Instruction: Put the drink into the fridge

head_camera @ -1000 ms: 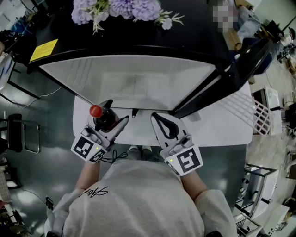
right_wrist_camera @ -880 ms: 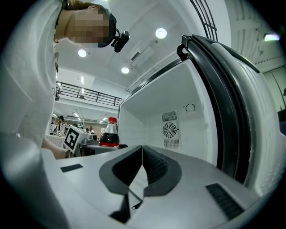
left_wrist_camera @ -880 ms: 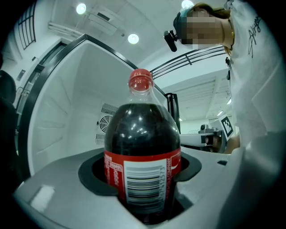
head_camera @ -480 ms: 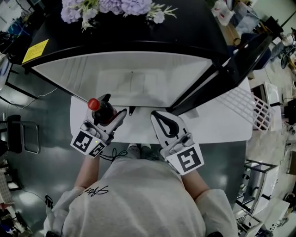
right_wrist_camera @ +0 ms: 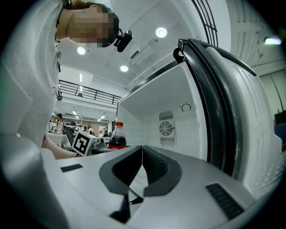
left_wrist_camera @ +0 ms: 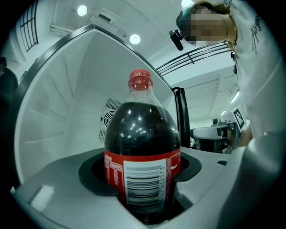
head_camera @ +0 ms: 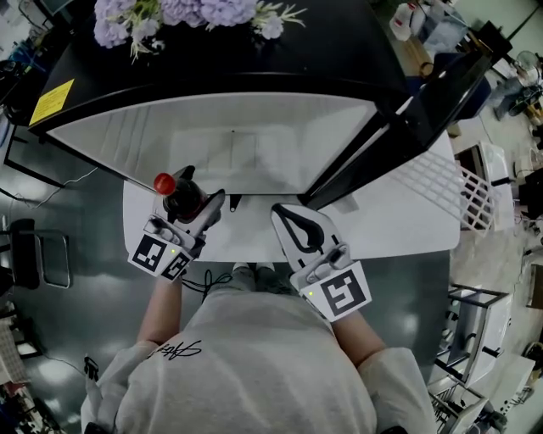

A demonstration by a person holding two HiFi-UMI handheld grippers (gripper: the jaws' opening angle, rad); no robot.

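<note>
Drink bottle point(head_camera: 181, 197) held upright at the mouth of the open fridge point(head_camera: 254, 140)

Left gripper point(head_camera: 200, 190) has its fingers clenched round the lower body of the bottle point(left_wrist_camera: 142, 152); long axis vertical, red cap point(left_wrist_camera: 140, 80) up, barcode label facing that gripper's camera; white fridge wall point(left_wrist_camera: 58, 103) behind it. Seen from the head view, the bottle sits toward the left side of the opening, the cap point(head_camera: 164, 182) leaning slightly left. Right gripper point(head_camera: 280, 212) is just beside it to the right, its fingers point(right_wrist_camera: 152, 163) pressed together on nothing, pointing into the fridge toward the round fan vent point(right_wrist_camera: 166, 128); black door point(head_camera: 424, 93) swung out to the right; purple flowers point(head_camera: 170, 13) on top.
</note>
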